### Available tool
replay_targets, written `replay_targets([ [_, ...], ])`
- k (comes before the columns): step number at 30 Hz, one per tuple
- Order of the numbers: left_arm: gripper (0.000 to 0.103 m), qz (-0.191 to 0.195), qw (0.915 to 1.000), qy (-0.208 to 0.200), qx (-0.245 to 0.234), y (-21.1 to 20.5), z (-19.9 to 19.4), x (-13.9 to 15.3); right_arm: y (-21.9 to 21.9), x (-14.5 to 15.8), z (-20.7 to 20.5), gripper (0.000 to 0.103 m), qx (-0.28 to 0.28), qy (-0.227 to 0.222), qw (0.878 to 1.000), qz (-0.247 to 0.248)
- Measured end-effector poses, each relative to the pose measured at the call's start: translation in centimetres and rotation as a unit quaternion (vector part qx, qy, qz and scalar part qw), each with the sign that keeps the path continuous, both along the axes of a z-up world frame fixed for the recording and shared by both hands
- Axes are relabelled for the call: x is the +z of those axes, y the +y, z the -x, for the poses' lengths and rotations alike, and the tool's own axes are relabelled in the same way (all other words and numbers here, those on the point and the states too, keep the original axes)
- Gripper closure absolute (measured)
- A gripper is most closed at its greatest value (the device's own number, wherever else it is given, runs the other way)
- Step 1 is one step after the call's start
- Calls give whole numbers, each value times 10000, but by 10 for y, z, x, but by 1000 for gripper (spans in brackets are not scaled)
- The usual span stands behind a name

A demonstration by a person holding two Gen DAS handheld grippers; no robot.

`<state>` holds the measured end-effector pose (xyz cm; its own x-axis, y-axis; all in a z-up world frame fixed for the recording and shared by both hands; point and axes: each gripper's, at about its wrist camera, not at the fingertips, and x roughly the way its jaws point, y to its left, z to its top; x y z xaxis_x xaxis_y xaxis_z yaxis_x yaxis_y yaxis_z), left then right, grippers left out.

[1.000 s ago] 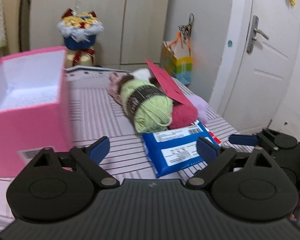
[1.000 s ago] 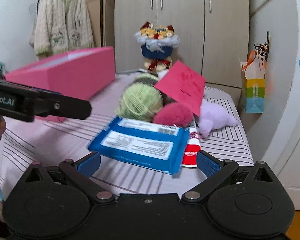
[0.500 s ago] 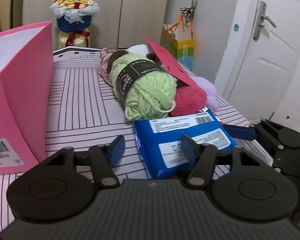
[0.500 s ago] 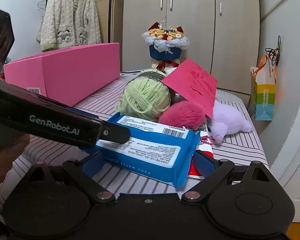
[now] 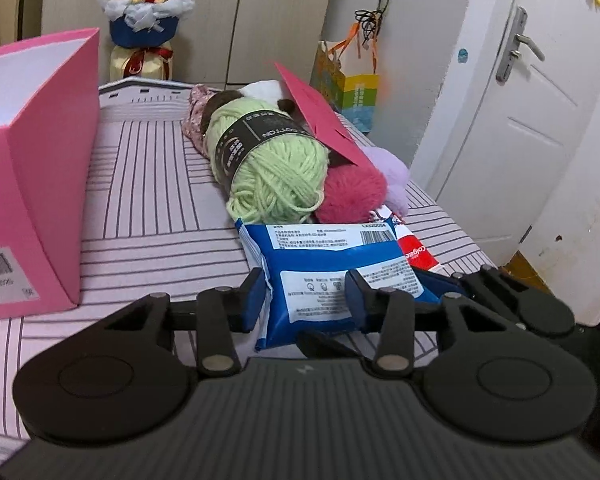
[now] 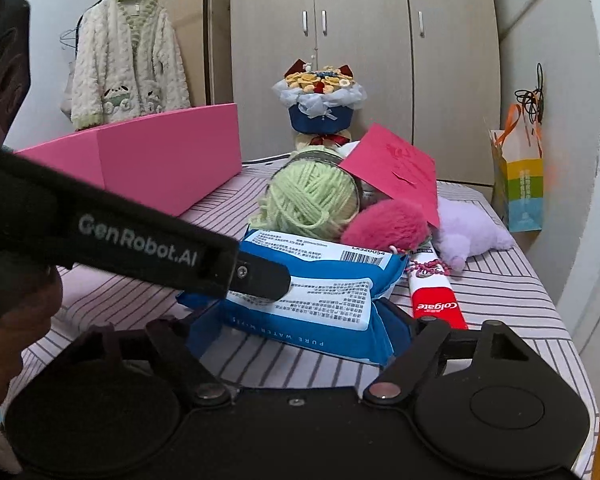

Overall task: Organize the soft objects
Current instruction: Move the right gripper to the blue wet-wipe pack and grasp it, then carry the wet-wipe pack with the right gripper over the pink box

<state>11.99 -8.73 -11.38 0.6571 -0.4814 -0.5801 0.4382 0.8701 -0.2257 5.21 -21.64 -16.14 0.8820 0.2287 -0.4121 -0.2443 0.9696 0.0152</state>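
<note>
A blue wipes pack [image 5: 332, 256] lies on the striped bed in front of a green yarn ball [image 5: 276, 172], a pink pompom [image 5: 352, 196] and a lilac plush [image 6: 472, 228]. My left gripper [image 5: 306, 298] is closing on the pack's near left corner, one pad at its edge, the other on its face. From the right wrist view, that gripper's finger [image 6: 260, 276] crosses the pack's top. My right gripper [image 6: 300, 324] is also closing, its pads against the pack's two sides at the near end. The pack's near edge is tilted off the sheet.
An open pink box [image 5: 48, 168] stands on the bed at the left. A red card [image 5: 316, 116] leans on the yarn, and a toothpaste box [image 6: 436, 304] lies by the pack. A bouquet [image 6: 320, 96], wardrobe and gift bag [image 6: 520, 188] are behind. The bed's edge drops off at right.
Both grippers came forward and down to the wipes pack and their jaws narrowed onto it. The left gripper's finger now lies across the pack in the right wrist view.
</note>
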Motion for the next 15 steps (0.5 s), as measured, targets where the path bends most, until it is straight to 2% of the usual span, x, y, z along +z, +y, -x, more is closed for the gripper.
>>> replay_targets([
  [10,61,-19,9995,285,136,18,16,13,17,15,13,27,100,213,9997,-74],
  [15,56,-18,9989,456,141,32,23,27,27,26,12,27,186,674,9972,-263],
])
